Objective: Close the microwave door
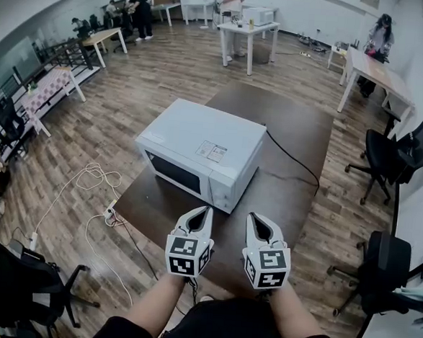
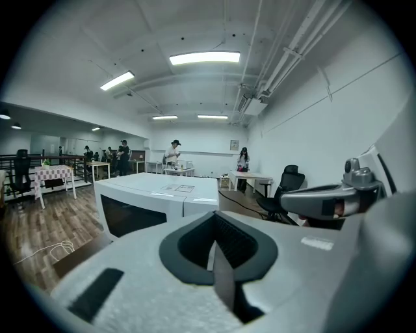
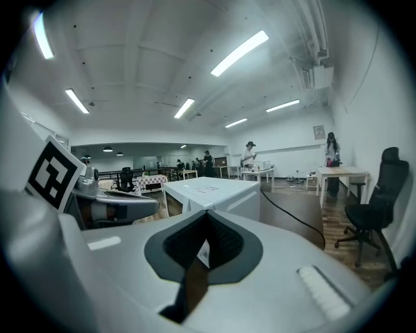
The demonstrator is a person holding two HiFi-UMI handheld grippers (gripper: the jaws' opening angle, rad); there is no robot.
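Facing one microwave [image 1: 198,153]: left gripper [image 1: 206,210], right gripper [image 1: 254,217].

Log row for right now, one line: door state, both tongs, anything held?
microwave door: flush shut | left tongs: shut, empty, not touching it | right tongs: shut, empty, beside left tongs

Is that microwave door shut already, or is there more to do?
The microwave door sits flush with the front, so closing looks done. Nothing is in hand: left gripper and right gripper are both shut, empty, held short of the microwave. Nothing visible seems left.
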